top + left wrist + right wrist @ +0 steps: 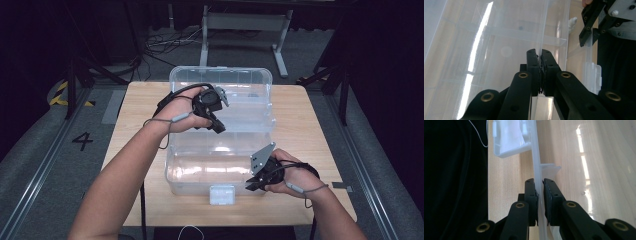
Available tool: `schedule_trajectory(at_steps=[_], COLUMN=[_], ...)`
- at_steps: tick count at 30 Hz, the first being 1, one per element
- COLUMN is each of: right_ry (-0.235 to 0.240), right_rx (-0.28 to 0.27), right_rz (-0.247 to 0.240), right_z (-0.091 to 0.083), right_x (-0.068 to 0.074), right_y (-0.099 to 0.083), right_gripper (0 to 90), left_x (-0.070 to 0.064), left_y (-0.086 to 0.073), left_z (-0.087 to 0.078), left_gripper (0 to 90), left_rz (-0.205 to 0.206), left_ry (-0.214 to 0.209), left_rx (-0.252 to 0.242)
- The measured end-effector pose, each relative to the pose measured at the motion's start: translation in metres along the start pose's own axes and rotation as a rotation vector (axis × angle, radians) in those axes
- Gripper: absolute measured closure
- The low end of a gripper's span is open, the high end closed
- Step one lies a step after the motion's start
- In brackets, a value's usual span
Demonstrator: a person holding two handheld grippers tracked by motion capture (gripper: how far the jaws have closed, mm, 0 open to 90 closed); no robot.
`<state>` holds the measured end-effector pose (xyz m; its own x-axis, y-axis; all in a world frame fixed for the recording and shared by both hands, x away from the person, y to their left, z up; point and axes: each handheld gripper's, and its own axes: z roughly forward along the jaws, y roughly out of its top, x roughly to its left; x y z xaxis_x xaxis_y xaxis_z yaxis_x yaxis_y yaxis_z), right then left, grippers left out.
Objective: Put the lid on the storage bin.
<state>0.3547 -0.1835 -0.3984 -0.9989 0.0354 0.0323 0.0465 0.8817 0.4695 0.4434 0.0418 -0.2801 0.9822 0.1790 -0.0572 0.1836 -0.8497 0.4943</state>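
**Both grippers pinch the clear box, one on an inner tray, one on the front wall**

A clear plastic box (220,145) stands open in the middle of the table (310,130), its lid tipped back on the far side and its latch (222,194) hanging at the near wall; everything else is placed around it. The left gripper (218,127) reaches over the box from its left, jaws pressed together on a thin clear edge (541,37), apparently the rim of an inner tray (506,45), which suggests the tray is being lifted or swung; the right gripper (250,186) sits at the box's near right corner, jaws closed tight on the front wall (535,165), most likely to pin the box so it does not slide or tip while the other hand pulls; the grip low and near the latch keeps the base steady.
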Motion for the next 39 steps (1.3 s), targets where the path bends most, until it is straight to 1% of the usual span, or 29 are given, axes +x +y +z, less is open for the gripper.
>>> schedule_trajectory(at_steps=[5,10,14,20,23,28,33,36,39], right_ry=[0.001,-0.007,-0.011,-0.011,-0.015,-0.014,-0.018,-0.023,-0.023], right_rx=[0.0,0.009,0.012,0.015,0.018,0.018,0.018,0.023,0.026], right_rz=[0.002,0.003,0.001,0.001,0.0,0.0,-0.001,-0.003,-0.001], right_z=[0.001,0.002,0.002,0.002,0.002,0.002,0.002,0.001,0.001], right_x=[0.0,0.001,0.001,0.001,0.002,0.002,0.003,0.003,0.004], right_y=[0.0,0.0,0.001,0.001,0.001,0.001,0.001,0.001,0.002], right_gripper=[82.0,82.1,82.0,81.9,81.9,81.7,81.5,81.5,81.6], left_x=[-0.005,-0.011,-0.013,-0.016,-0.017,-0.018,-0.02,-0.022,-0.023], left_y=[0.001,0.002,0.001,0.002,0.002,0.001,0.0,0.001,0.0], left_z=[0.001,0.002,0.004,0.005,0.005,0.006,0.007,0.008,0.009], left_gripper=[87.1,87.4,87.4,87.5,87.5,87.3,87.3,87.3,87.1], left_rz=[0.015,0.03,0.032,0.038,0.036,0.036,0.042,0.055,0.053], left_ry=[-0.004,-0.023,-0.039,-0.038,-0.054,-0.064,-0.072,-0.073,-0.083], left_rx=[0.015,0.038,0.04,0.052,0.06,0.062,0.071,0.083,0.082])
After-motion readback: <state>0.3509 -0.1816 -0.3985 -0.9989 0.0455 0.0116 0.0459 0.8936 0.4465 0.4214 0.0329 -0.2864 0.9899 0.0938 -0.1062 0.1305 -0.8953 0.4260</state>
